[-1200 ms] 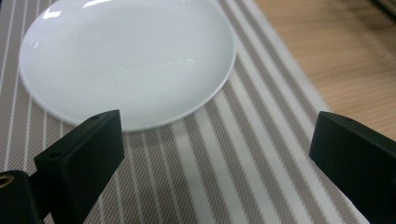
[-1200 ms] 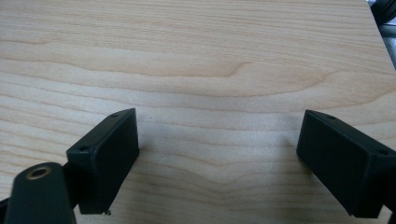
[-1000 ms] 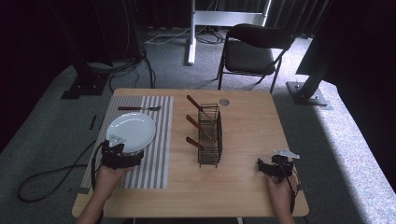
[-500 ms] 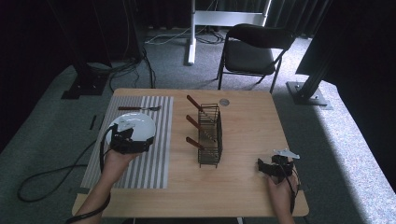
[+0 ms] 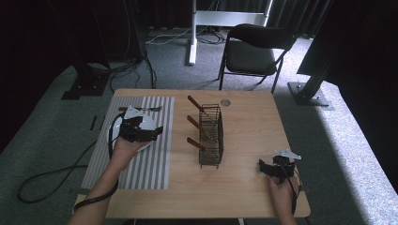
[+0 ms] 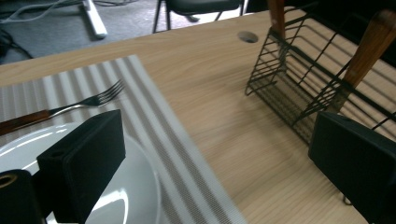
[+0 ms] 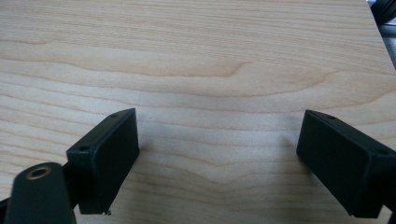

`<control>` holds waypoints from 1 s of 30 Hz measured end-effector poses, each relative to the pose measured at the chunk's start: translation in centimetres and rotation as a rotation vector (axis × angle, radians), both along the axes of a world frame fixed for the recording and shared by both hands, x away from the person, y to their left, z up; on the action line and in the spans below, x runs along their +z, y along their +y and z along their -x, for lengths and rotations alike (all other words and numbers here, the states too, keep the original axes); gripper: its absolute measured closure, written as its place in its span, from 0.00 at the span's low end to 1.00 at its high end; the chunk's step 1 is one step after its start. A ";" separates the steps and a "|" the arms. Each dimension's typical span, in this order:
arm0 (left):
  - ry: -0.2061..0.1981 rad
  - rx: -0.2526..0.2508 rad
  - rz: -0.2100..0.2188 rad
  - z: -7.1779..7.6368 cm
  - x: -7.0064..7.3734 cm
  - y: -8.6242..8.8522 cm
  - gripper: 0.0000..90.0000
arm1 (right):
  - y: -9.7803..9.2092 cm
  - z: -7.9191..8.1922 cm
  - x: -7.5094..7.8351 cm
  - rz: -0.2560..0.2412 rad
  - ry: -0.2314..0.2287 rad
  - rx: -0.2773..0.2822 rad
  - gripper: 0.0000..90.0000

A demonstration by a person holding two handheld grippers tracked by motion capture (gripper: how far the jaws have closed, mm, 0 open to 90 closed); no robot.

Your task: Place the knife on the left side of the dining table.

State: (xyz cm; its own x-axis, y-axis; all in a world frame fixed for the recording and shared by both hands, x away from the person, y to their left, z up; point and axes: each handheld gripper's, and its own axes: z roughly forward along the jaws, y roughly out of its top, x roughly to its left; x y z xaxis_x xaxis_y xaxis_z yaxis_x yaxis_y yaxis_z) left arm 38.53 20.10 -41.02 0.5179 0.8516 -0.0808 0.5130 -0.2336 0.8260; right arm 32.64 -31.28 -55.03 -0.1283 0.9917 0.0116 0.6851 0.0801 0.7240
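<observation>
The white plate [image 5: 141, 123] lies flat on the striped placemat [image 5: 150, 159] at the left of the bench [image 5: 253, 126]. Being round, it has no long axis of its own and points nowhere; its face is up. Just beyond its far rim lies a fork [image 6: 70, 108] with a wooden handle. The fork's long axis runs across the mat, tines toward the wire rack [image 5: 210, 136] and handle toward the bench's left edge.

Your left hand-held gripper [image 5: 139, 132] hovers over the plate, aimed toward the rack (in the high view it covers much of the plate). In the left gripper view its jaws stand wide apart and released. One is over the plate's right portion, the other out over bare wood in front of the rack. Nothing lies between them, and I cannot tell whether the near jaw touches the plate.

The rack stands upright at mid-bench, its long axis running away from you. Three wooden handles [image 5: 194, 103] lean out of it toward the mat.

Your right hand-held gripper [image 5: 272, 168] sits near the bench's front right corner, well apart from the rack. Its jaws are also spread wide and grasp nothing, with bare wood between them.
</observation>
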 end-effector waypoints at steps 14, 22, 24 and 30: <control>-0.003 -0.068 0.012 -2.8 0.7 -2.4 0.05 | 0.0 0.0 0.0 0.001 0.000 0.000 0.14; -0.013 -0.078 0.015 -4.0 1.6 -3.7 0.05 | 0.0 0.0 0.0 0.001 0.000 0.000 0.14; -0.017 -0.073 0.013 -4.4 1.7 -3.9 0.05 | 0.0 0.0 0.0 0.001 0.000 0.000 0.14; -0.006 -0.088 0.041 -5.5 2.2 -4.5 0.05 | 0.0 0.0 0.0 0.000 0.000 0.000 0.14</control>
State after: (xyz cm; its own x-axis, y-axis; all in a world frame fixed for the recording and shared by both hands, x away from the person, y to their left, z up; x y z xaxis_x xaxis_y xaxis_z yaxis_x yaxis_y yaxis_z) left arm 44.04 15.61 -38.83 0.5915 0.7986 -0.1116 0.4872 -0.2437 0.8386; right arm 32.63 -31.28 -55.03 -0.1279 0.9917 0.0113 0.6851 0.0801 0.7240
